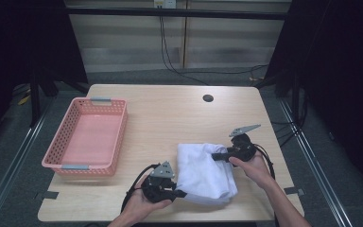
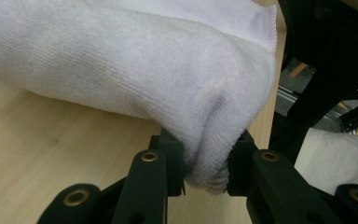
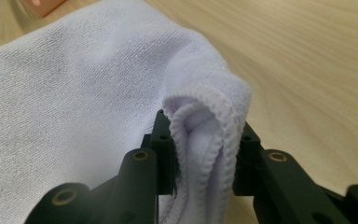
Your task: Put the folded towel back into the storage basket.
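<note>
Where it bunches, the soft ribbed white towel point(image 1: 202, 172) is pinched by left tool point(image 2: 205, 168) and right tool point(image 3: 204, 154).

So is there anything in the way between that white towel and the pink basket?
Nothing visible. The towel, pinched by the left gripper and the right gripper, has bare table between it and the basket.

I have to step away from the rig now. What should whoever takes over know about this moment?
Left gripper: shut on the towel's near corner.
Right gripper: shut on a folded hem at its far right edge.
The white towel lies bunched on the table, right of the pink basket, which holds nothing.
Done: both corners gripped.
Left: probably fold the towel, perhaps then put it in the basket.
</note>
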`<state>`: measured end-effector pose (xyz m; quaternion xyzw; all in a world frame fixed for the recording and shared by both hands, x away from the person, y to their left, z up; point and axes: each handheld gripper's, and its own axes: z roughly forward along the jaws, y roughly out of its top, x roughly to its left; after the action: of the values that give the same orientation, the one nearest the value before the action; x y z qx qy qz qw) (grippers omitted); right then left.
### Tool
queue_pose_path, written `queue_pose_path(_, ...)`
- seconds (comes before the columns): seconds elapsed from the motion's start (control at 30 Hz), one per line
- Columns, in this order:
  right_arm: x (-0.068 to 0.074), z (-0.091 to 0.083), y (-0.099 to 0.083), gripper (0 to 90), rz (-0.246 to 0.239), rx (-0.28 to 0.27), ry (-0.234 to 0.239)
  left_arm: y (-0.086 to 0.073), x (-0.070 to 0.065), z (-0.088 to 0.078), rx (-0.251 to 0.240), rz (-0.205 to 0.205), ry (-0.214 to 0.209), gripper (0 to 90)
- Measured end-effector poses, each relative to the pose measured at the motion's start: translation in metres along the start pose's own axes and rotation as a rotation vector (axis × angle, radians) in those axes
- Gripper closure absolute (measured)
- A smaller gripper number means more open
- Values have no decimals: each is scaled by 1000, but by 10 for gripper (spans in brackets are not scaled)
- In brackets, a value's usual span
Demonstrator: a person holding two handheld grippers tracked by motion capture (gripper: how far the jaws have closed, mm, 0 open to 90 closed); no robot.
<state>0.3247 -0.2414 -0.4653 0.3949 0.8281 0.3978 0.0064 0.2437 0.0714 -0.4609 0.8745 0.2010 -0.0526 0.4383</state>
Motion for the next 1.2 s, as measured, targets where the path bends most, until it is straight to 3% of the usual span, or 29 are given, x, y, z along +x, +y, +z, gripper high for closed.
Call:
queue_pose_path(0.1, -3, -3, 4, 691, 6, -12, -1, 7, 2, -6, -37, -8, 2, 744)
queue_pose_path(0.37, -12, -4, 17, 691, 29, -24, 25, 21, 8, -13, -80, -18, 4, 744)
queue_pose_path(0.6, -9, -13, 30, 692, 12, -60, 23, 32, 11, -28, -113, -10, 19, 744)
queue_pose_path(0.97, -2, -9, 53, 694, -15, -99, 51, 24, 24, -51, -134, -37, 43, 744)
queue_pose_path(1.2, 7, 2, 80, 700, -49, -122, 79, 20, 30, -71, -174, -59, 59, 745)
